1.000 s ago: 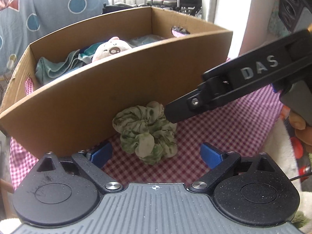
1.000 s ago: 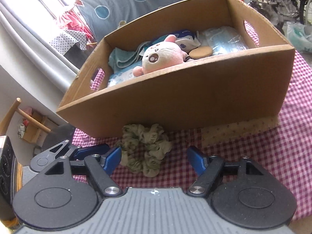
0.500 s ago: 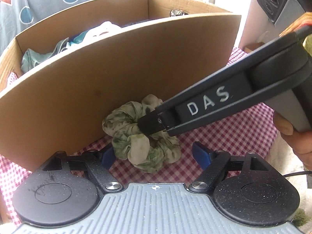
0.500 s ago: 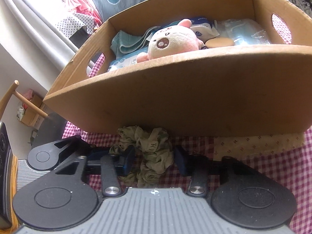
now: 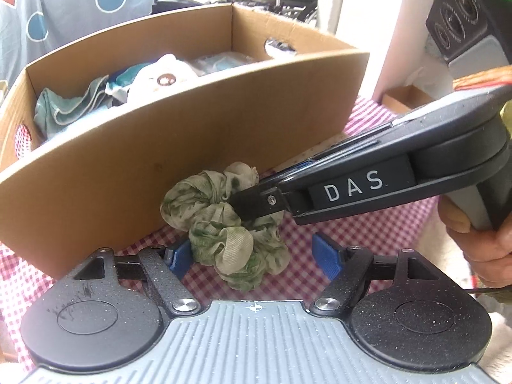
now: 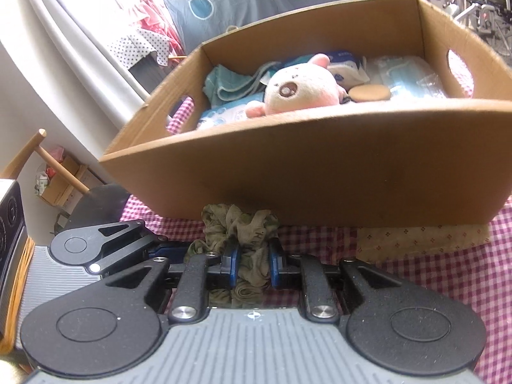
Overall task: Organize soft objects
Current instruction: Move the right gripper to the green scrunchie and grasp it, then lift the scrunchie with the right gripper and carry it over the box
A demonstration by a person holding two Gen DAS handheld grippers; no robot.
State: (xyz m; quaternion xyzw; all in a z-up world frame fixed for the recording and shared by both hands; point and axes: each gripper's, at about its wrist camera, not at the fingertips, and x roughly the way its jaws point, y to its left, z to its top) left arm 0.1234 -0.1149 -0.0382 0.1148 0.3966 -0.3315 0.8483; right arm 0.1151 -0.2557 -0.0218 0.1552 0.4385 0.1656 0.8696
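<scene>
Your right gripper [image 6: 252,264] is closing on the green scrunchie [image 5: 224,224] at the foot of the cardboard box [image 5: 192,147].

Largest first: the box sits on the red-checked cloth [image 5: 368,233], filling your view from 9 through 12 to 3 o'clock, its near wall touching the scrunchie. Inside it, a pink plush toy [image 6: 300,91] lies at centre, a teal cloth [image 6: 224,84] at its 9 o'clock, clear-wrapped blue packs [image 6: 406,75] at its 3 o'clock. Your right gripper comes in from 3 o'clock in the left view, blue pads [image 6: 231,264] pinching bunched scrunchie fabric. Your left gripper [image 5: 256,257] is closing too; the scrunchie lies between its jaws, resting against the left pad with the right one clear, nothing clenched.
</scene>
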